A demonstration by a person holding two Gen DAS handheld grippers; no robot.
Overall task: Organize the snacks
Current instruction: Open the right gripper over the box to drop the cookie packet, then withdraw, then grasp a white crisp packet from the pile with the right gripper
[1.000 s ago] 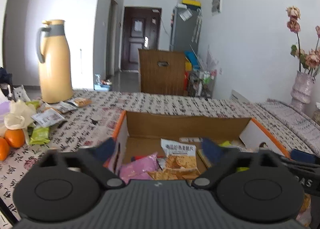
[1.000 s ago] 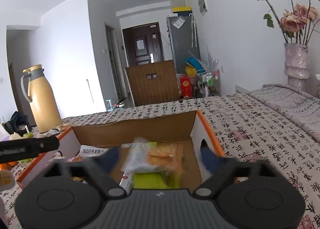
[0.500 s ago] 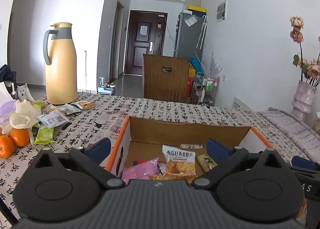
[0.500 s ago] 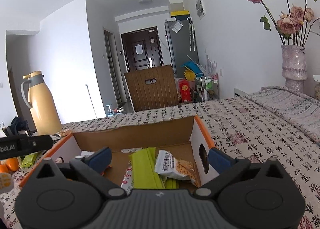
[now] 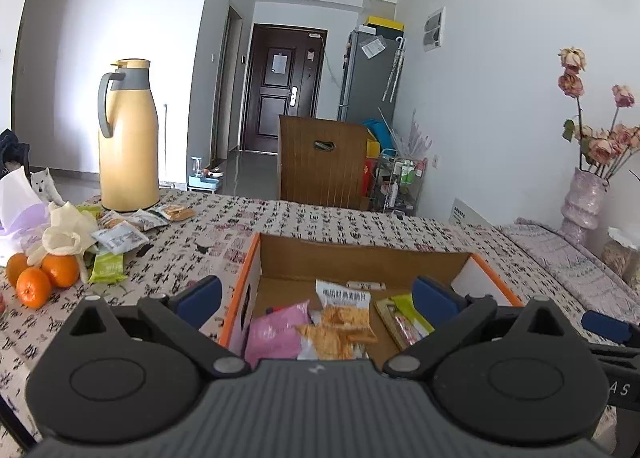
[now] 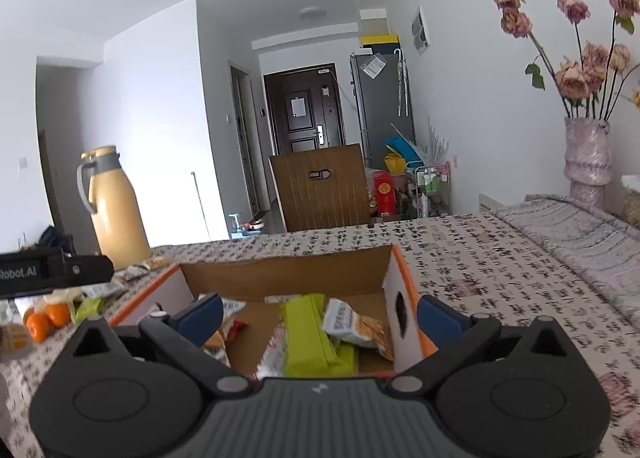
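Looking along the left gripper (image 5: 316, 300), its blue-padded fingers (image 5: 198, 298) stand wide apart with nothing between them, low in the frame over the near left edge of the open cardboard box with orange rims (image 5: 362, 258). Inside the box at lower centre lie a pink packet (image 5: 274, 334), a white-and-orange cracker packet (image 5: 342, 306) and a green-edged packet (image 5: 406, 318). At middle left, on the patterned tablecloth (image 5: 304, 220), loose snack packets (image 5: 120, 236) sit near three oranges (image 5: 44, 278) and a tall yellow thermos jug with a grey handle (image 5: 126, 136). A vase of dried pink roses (image 5: 584, 190) stands at the right edge.

From the right wrist camera, the right gripper (image 6: 320, 318) is likewise spread wide and empty, straddling the box's (image 6: 288, 270) right wall at lower centre. A long lime-green packet (image 6: 308, 334) and a white-and-orange snack bag (image 6: 356, 324) lie in the box between the pads. The thermos (image 6: 116, 202) stands at middle left, the oranges (image 6: 48, 318) lower left.
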